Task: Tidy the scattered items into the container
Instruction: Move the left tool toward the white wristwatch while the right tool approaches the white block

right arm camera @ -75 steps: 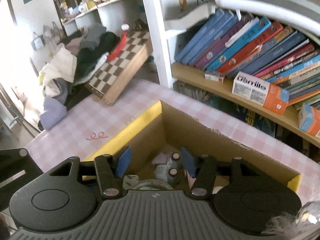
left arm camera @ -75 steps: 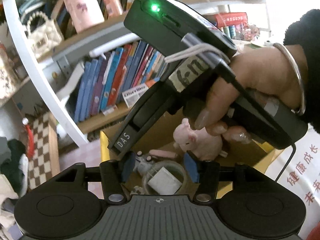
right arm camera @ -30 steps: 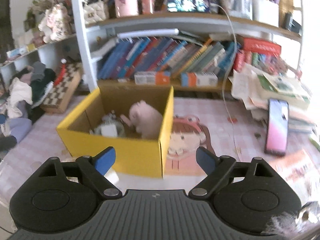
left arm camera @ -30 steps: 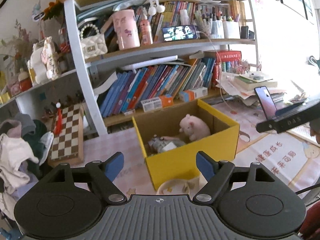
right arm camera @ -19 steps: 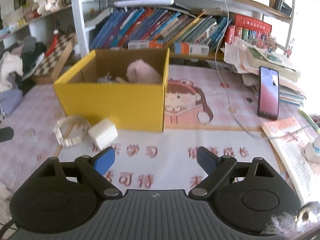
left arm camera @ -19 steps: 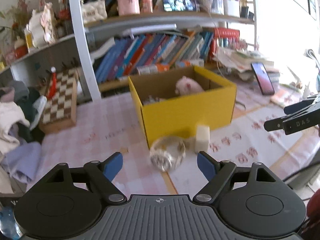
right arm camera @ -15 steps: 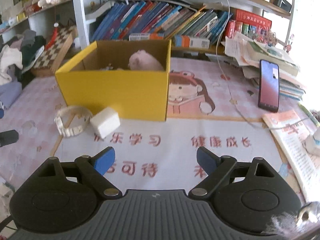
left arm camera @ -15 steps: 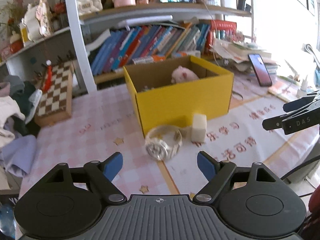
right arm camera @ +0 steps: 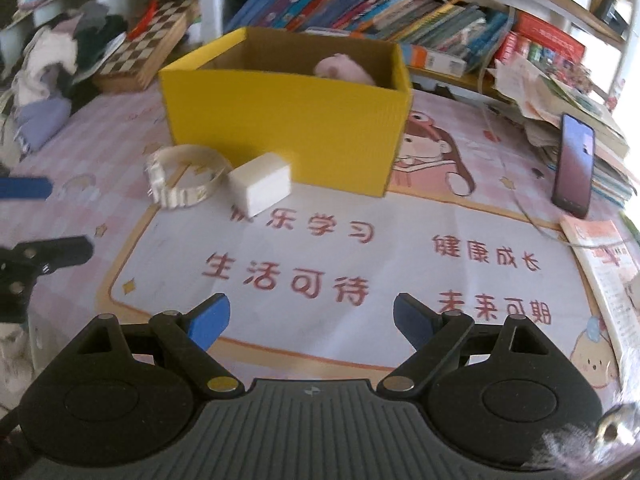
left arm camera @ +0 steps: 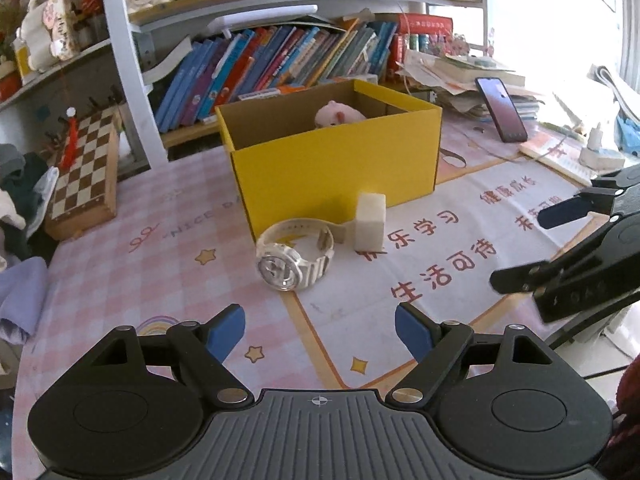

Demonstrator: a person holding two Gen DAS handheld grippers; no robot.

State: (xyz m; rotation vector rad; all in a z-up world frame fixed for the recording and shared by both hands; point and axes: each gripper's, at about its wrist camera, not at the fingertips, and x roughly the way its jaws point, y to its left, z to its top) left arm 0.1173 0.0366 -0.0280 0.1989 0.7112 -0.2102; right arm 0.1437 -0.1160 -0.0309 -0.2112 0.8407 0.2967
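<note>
**Both tongs spread and empty before the yellow box**

The left tongs sat at the bottom centre of the left view, jaws spread wide with nothing between them. The right tongs filled the bottom of the right view likewise, spread and empty; they also showed at the right edge of the left view.

The box stood in the middle of the left view on the bench, open at the top, with a pink plush showing above its rim. Just in front of the box, at frame centre, lay a white watch on its side, dial facing the camera. A white block stood upright just right of the watch, near the box wall; whether it touched the strap could not be told.

In the right view the watch and block lay left of centre, below the box. A phone leaned at the right, well apart from the box.
</note>
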